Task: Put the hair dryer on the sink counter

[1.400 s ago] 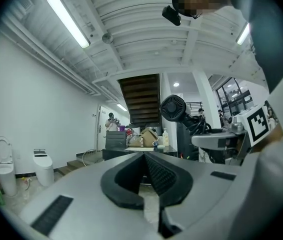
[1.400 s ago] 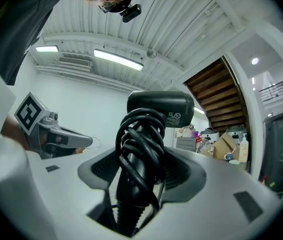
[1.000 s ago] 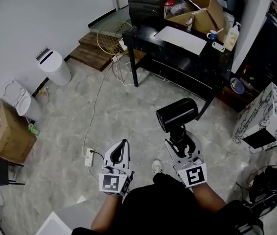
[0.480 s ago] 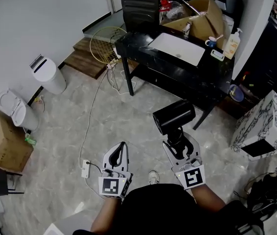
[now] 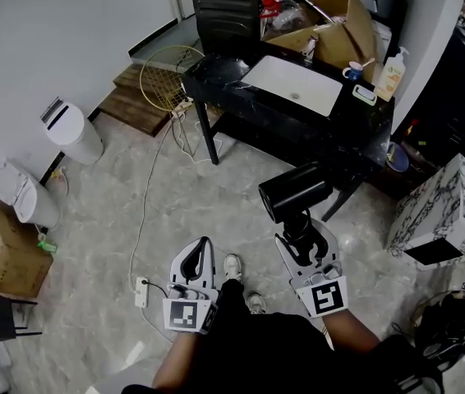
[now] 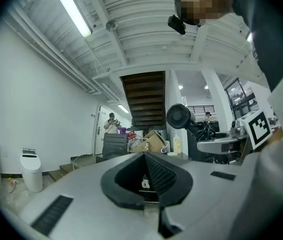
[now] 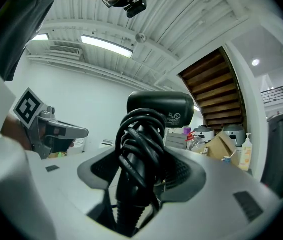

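While I stand short of the sink counter (image 5: 343,121), my right gripper (image 5: 301,238) clamps the hair dryer (image 5: 296,190) by its cord-wrapped handle.
The handle rises upright from the jaws, with the barrel crosswise on top. The counter lies far ahead and slightly right, nearer this right arm. My left gripper (image 5: 199,259) hangs pressed together, holding nothing.

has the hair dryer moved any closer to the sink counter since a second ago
Yes. The hair dryer, held in the right gripper, has come toward the sink counter: the strip of floor between them in the head view has shrunk.
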A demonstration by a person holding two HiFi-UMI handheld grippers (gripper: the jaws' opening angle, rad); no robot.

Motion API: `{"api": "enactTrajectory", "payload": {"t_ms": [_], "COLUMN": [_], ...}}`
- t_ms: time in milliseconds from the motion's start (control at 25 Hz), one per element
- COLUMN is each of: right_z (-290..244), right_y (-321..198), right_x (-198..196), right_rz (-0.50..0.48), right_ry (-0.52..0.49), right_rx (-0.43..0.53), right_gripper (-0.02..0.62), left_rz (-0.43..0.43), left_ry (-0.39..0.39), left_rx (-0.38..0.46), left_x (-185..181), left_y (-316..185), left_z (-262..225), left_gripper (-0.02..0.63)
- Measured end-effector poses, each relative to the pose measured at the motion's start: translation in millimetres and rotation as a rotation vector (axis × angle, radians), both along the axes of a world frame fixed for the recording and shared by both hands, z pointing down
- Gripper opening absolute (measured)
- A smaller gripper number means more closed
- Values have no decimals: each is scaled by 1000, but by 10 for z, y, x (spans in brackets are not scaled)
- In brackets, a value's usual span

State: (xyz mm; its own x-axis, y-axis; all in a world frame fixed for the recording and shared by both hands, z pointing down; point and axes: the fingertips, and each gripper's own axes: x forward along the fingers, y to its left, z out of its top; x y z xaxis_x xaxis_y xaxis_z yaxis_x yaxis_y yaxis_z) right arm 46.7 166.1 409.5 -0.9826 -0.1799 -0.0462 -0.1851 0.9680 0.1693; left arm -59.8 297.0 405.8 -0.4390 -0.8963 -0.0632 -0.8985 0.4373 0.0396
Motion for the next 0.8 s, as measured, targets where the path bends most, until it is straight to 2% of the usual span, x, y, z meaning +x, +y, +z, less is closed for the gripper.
{"api": "enactTrajectory", "payload": {"t_ms": [200, 280, 520, 800], "right_z": [56, 50, 2, 21], "right_y": [-331, -477, -881, -1343], "right_x": [-265, -395, -823, -1280], "right_rz": [37, 56, 114, 220], "right_ry": [4, -2, 5, 41], "right_rx": [-29, -38, -29, -40], "right_gripper": [259, 258, 258, 258], "left_rz": [38, 69, 127, 258], "left_ry": [-7, -1, 6, -2], "left_rx": [-24, -61, -119, -123], "left_x": [-272, -415, -977, -1451], "left_y": [-346, -505, -956, -1564], "left_z": [128, 176, 156, 170], "left_gripper": [-6, -6, -6, -6]}}
